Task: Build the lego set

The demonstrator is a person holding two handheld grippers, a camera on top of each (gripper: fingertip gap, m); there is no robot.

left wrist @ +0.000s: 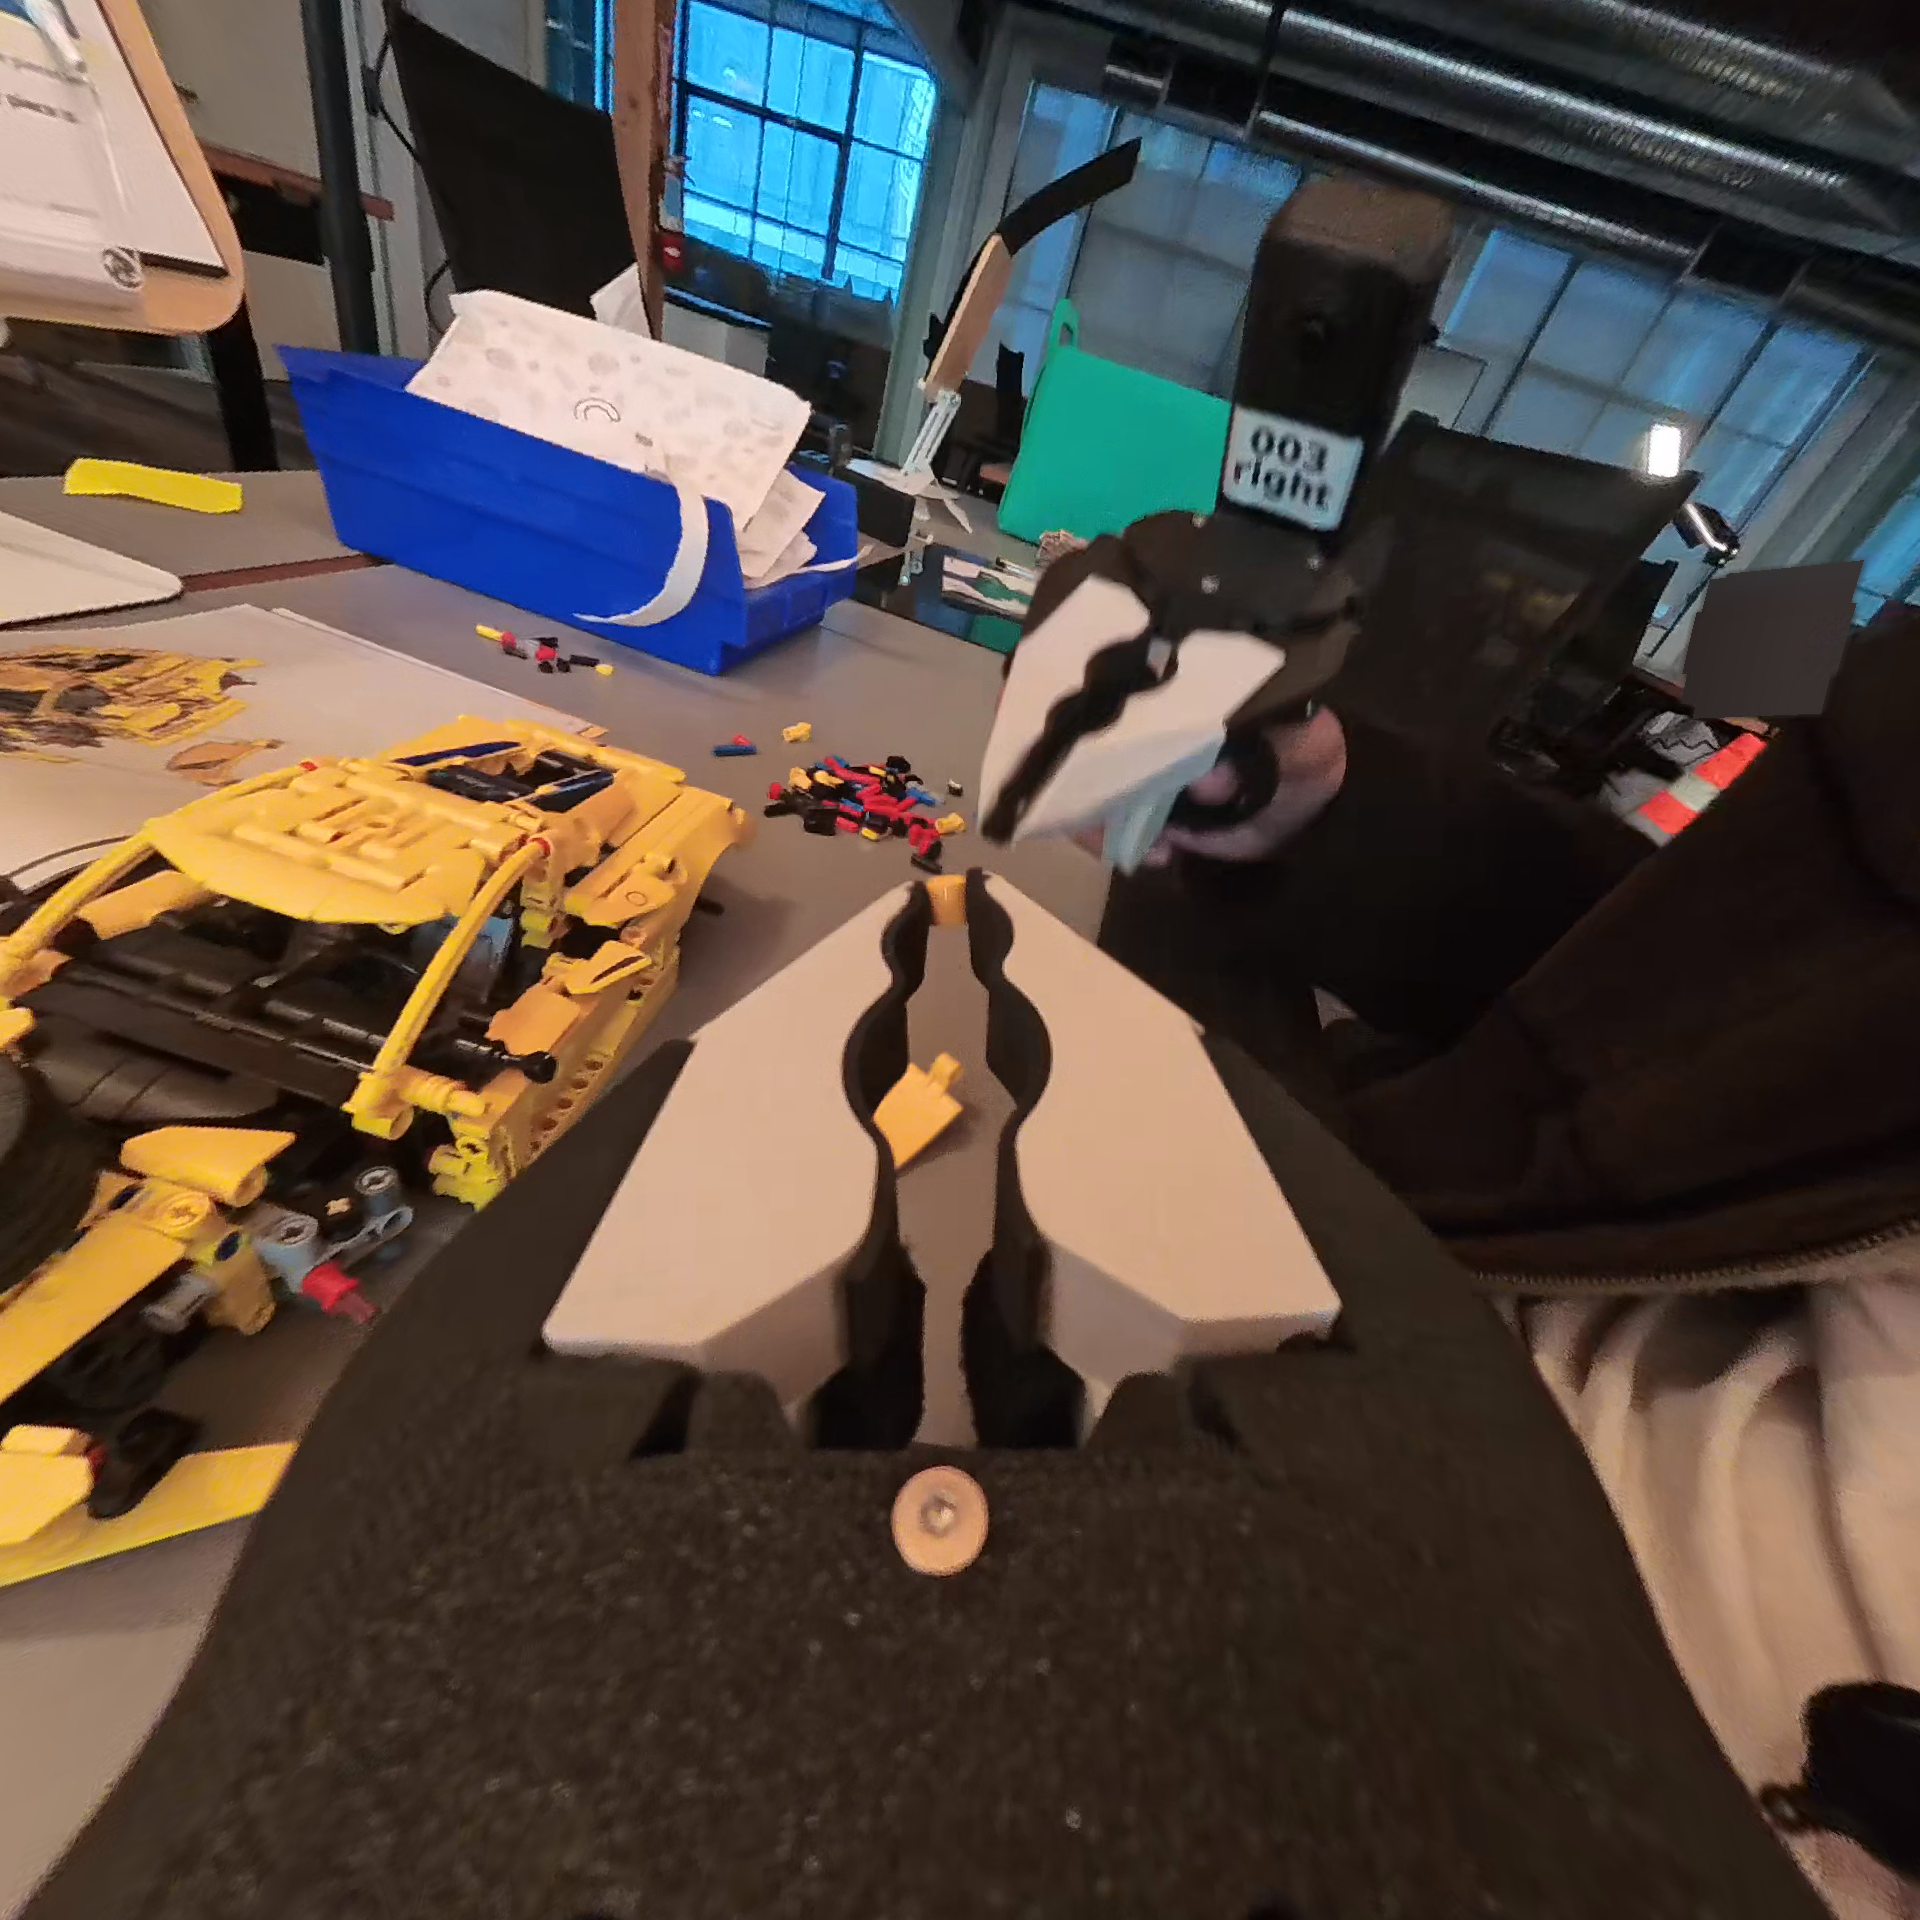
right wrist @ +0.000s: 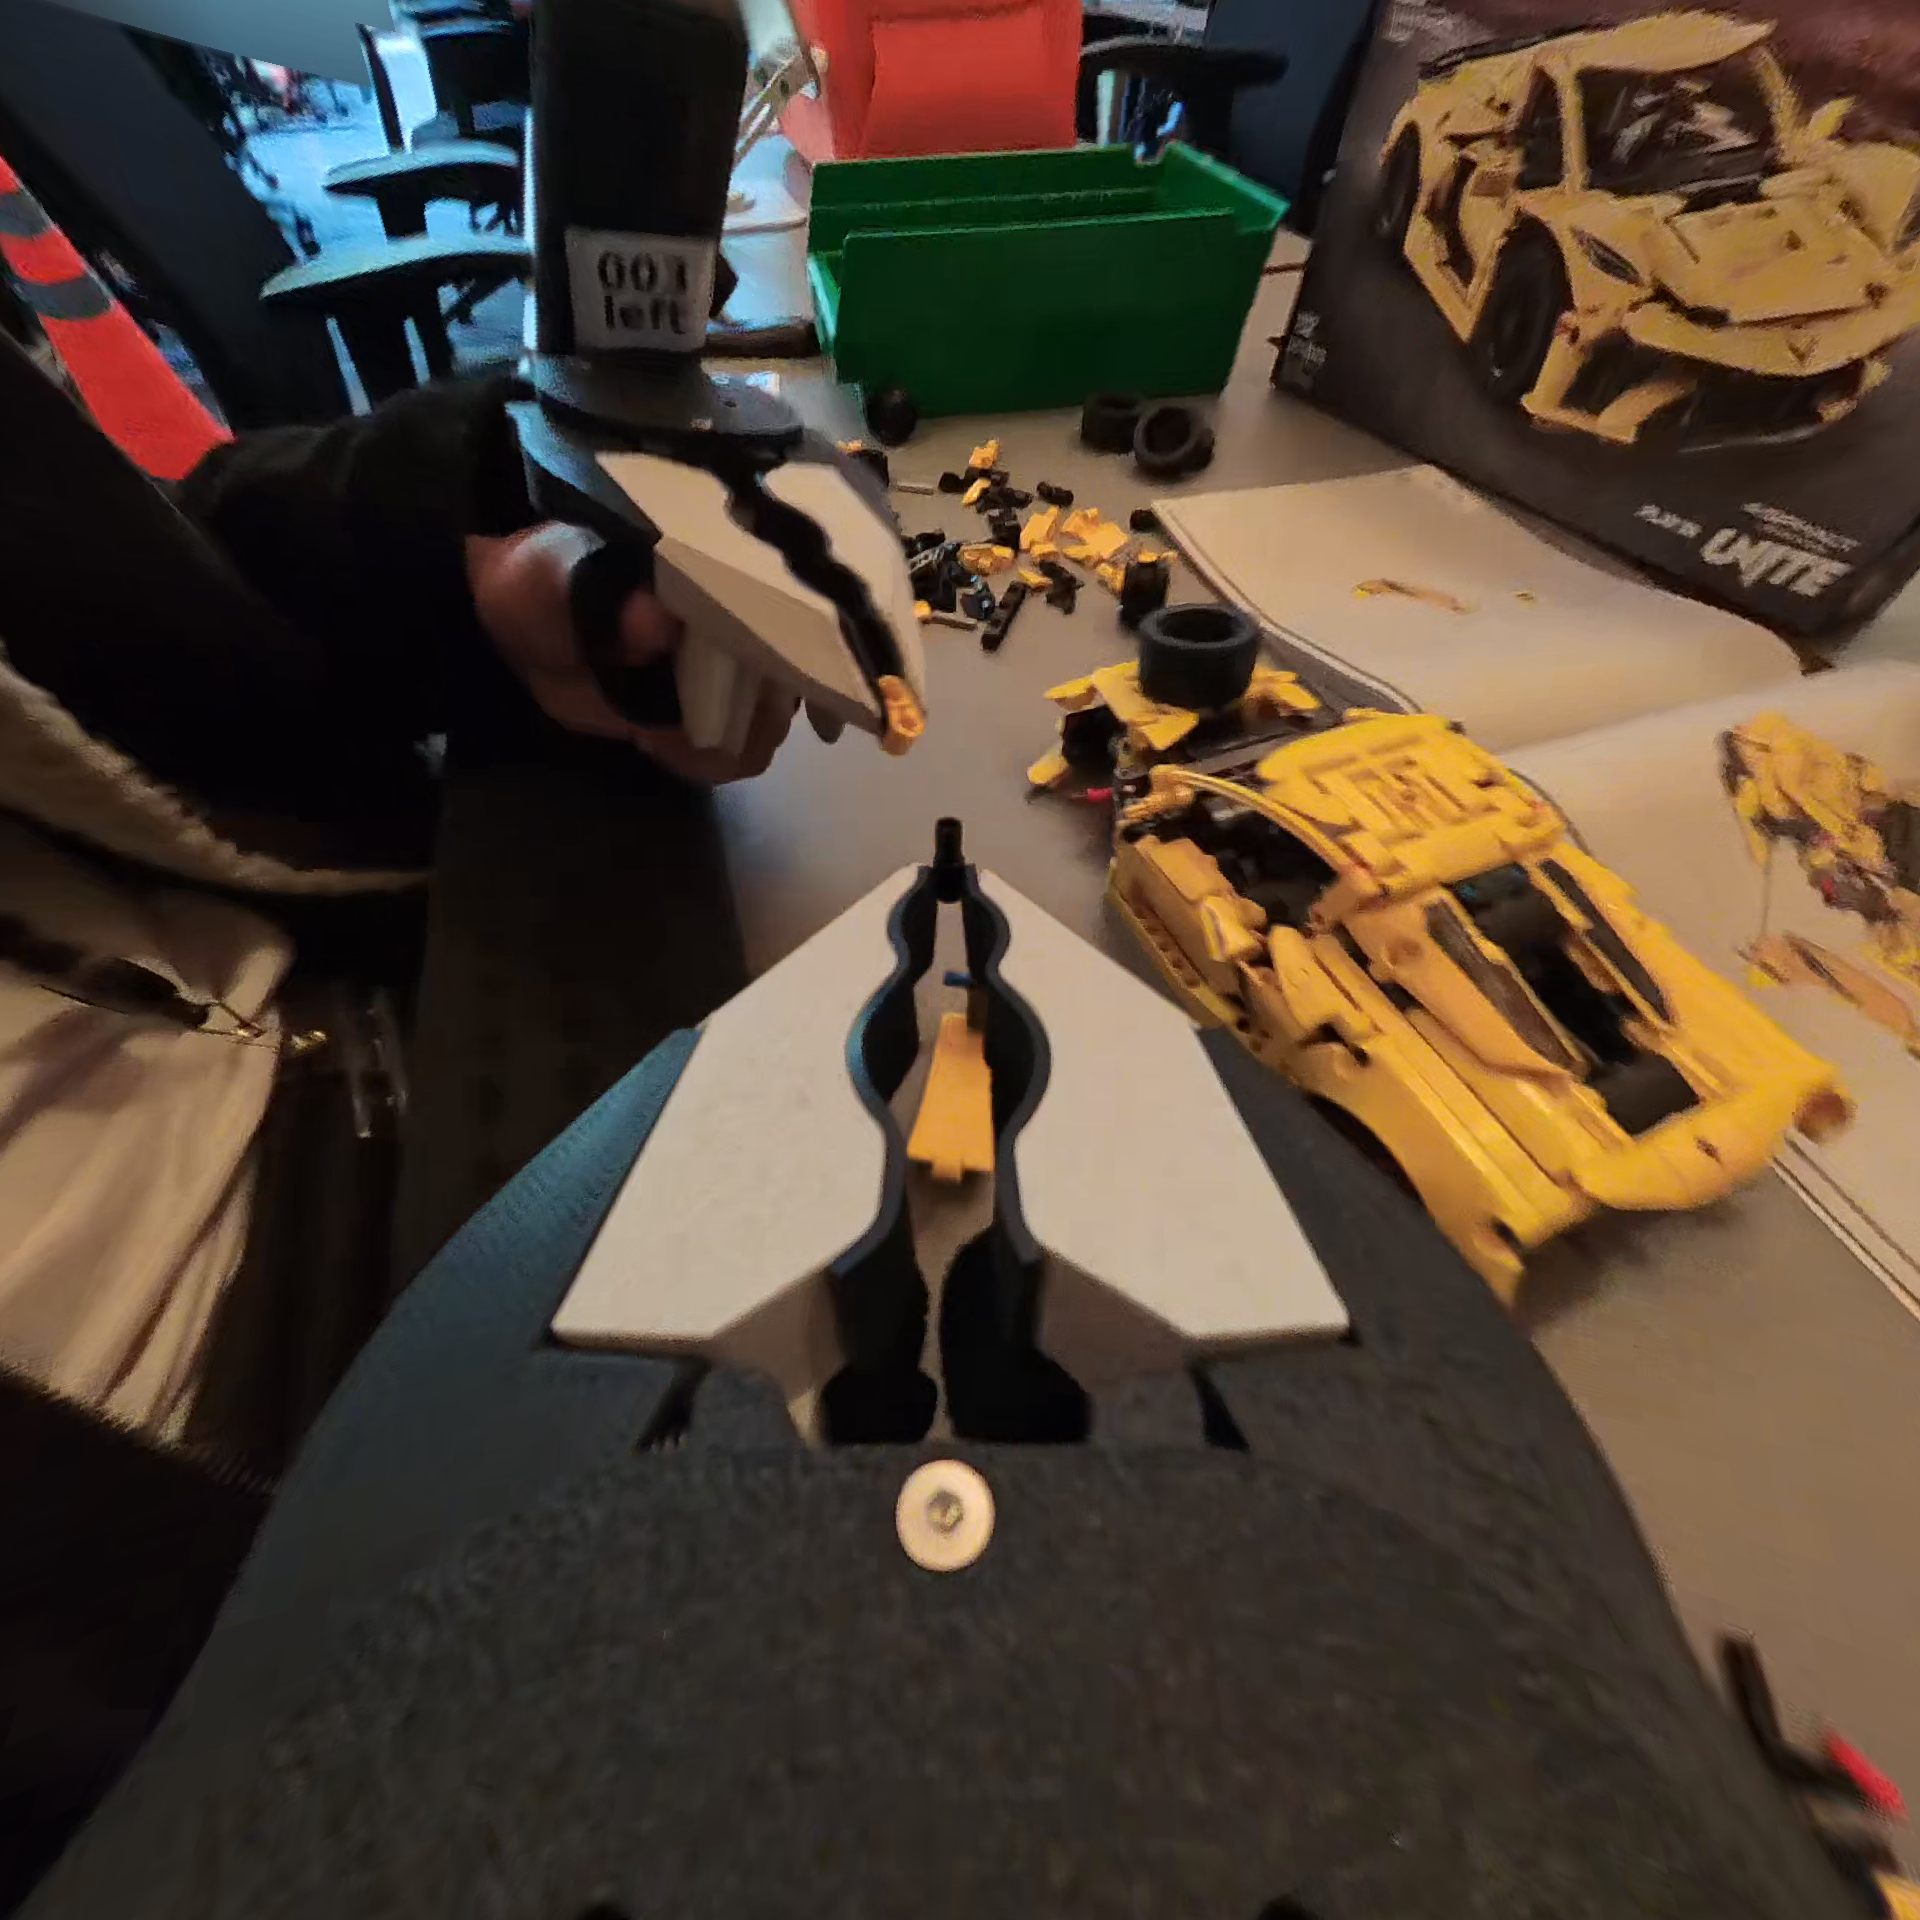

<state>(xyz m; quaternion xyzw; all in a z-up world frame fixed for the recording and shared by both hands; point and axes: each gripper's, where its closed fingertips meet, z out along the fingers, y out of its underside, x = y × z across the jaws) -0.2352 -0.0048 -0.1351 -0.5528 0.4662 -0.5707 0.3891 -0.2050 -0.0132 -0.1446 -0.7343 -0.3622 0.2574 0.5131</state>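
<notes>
My left gripper [left wrist: 945, 896] is shut on a small yellow lego piece [left wrist: 948, 900], held above the table; it also shows in the right wrist view [right wrist: 900, 715] with the yellow piece [right wrist: 900, 717] at its tips. My right gripper [right wrist: 948, 871] is shut on a small black pin [right wrist: 948, 844]; it shows in the left wrist view [left wrist: 1000, 821] just above and right of the left tips. The half-built yellow car [left wrist: 343, 935] lies on the table to the left, and shows in the right wrist view [right wrist: 1455, 966]. A loose yellow panel [left wrist: 916, 1114] lies on the table below the fingers.
A pile of small red, black and blue pins [left wrist: 868, 798] lies ahead. A blue bin [left wrist: 561, 530] holds paper bags. A green bin [right wrist: 1029, 281], black tyres [right wrist: 1195, 644], loose yellow and black parts [right wrist: 1029, 551], the open instruction booklet [right wrist: 1455, 592] and the set's box [right wrist: 1621, 291] stand around. The tips of one gripper are about 4 cm away from the tips of the other.
</notes>
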